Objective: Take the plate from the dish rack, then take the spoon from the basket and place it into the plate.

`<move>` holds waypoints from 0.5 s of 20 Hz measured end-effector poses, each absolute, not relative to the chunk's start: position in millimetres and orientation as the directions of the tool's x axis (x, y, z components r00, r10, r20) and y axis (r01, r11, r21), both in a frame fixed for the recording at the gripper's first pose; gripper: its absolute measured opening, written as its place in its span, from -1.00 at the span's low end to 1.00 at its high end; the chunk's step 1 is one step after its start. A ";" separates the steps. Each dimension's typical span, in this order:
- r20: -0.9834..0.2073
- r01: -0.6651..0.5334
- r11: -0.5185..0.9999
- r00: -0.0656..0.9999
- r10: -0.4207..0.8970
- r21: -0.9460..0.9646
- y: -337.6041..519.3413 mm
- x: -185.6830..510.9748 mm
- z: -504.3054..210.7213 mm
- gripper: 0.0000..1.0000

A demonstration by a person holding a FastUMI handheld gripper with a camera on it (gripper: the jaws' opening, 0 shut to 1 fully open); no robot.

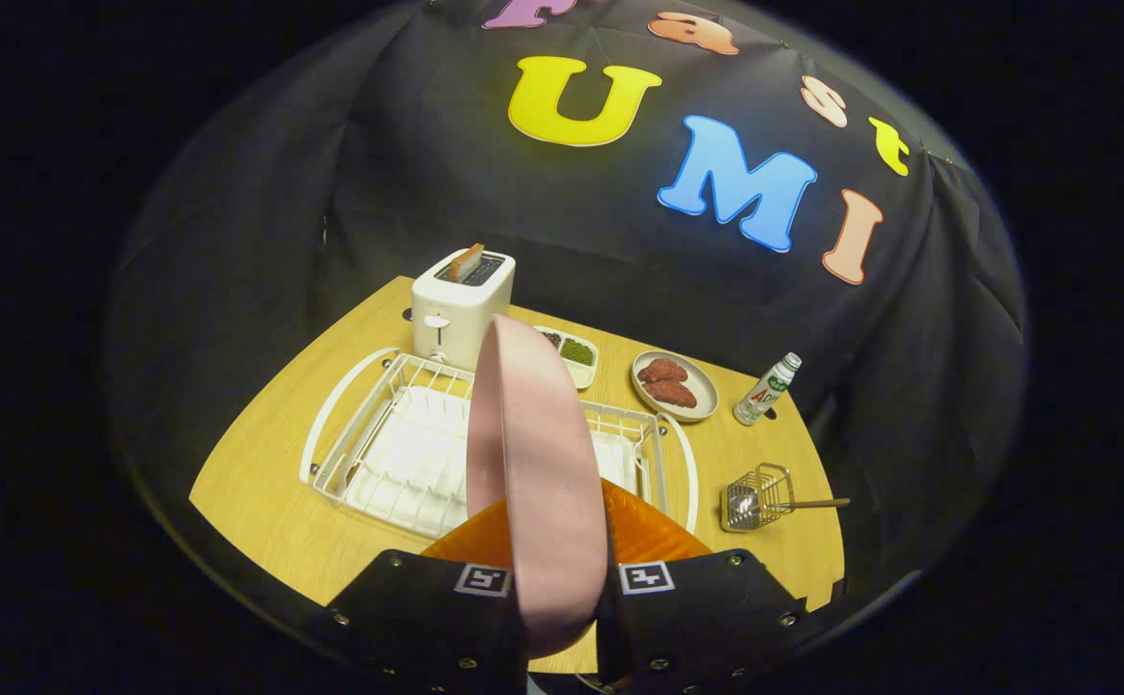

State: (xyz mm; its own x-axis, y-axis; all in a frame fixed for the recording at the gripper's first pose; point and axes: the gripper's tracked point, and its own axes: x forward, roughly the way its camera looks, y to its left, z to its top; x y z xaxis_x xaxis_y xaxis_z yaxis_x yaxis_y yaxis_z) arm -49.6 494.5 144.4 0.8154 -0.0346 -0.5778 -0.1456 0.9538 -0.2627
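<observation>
The gripper (562, 589) clamps both fingers on the pink plate (533, 463), held edge-on and upright above the white dish rack (398, 444) (an orange plate (644, 531) stands in it behind). Off to the right, the spoon (794, 504) lies in the small wire basket (757, 497) on the wooden table (272, 502).

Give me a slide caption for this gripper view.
Claw shut on pink plate, held edge-on above the white dish rack; spoon waits in its wire basket.

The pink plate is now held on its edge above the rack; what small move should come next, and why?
Probably carry the pink plate, clamped on edge in the hand-held gripper, clear of the dish rack and lay it flat on bare table, since the spoon waits in its basket.
</observation>
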 end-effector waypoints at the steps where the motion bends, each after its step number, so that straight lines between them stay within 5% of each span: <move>1: -0.587 -0.159 0.956 0.809 -0.017 -0.247 495.1 -60.9 140.7 -0.48; 10: -0.696 -0.212 0.977 0.700 0.163 0.016 474.0 -149.5 61.0 -0.48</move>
State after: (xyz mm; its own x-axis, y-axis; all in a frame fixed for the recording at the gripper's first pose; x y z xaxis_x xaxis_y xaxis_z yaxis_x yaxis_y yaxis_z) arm -149.5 474.0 61.0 0.6998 0.1627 -0.6955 -0.2116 0.9772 0.0156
